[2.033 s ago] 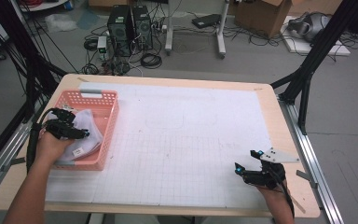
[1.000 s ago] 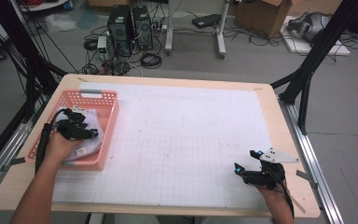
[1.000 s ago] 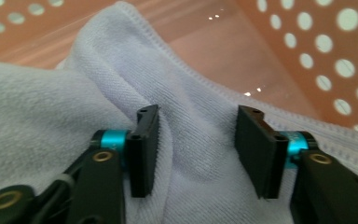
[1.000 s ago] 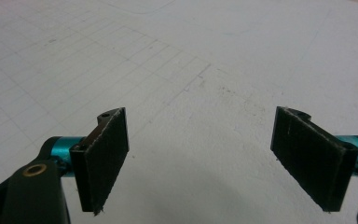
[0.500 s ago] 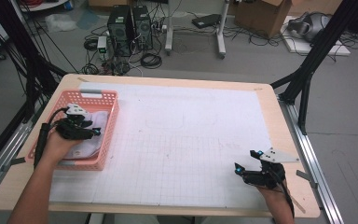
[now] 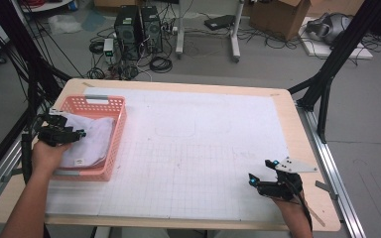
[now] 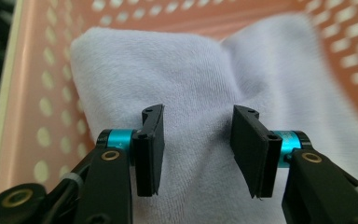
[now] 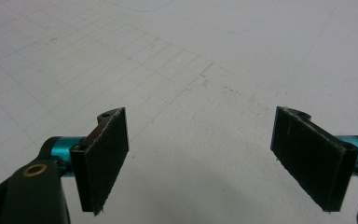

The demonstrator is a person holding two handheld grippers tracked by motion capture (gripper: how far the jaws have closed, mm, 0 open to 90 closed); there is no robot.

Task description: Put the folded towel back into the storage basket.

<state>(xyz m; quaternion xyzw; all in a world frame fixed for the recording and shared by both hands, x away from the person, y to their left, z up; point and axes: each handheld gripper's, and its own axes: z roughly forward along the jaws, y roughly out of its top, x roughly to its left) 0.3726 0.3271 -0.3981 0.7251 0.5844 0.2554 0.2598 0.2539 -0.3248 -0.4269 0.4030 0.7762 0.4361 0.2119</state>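
A white towel [image 6: 92,141] lies crumpled in a pink perforated basket [image 6: 116,134] at the table's left. My left gripper [image 6: 77,133] hovers over the basket's left side and points right across the towel. In the left gripper view the left gripper [image 7: 196,149] stands half open just above the towel [image 7: 121,70]; its jaws have just been closing, a raised fold lies in the gap, and the pads do not press on it. My right gripper [image 6: 262,171] rests near the front right of the table, and in the right gripper view the right gripper [image 8: 200,158] is wide open with nothing between its pads.
A white gridded mat [image 6: 203,148] covers the wooden table. The basket wall [image 7: 37,93] rises close on the left gripper's left. Black frame legs [image 6: 322,89] stand at the far right corner, and computers and cables lie on the floor beyond the table.
My left gripper has drawn back to the left over the basket, and the towel still lies inside. The right gripper has kept still.
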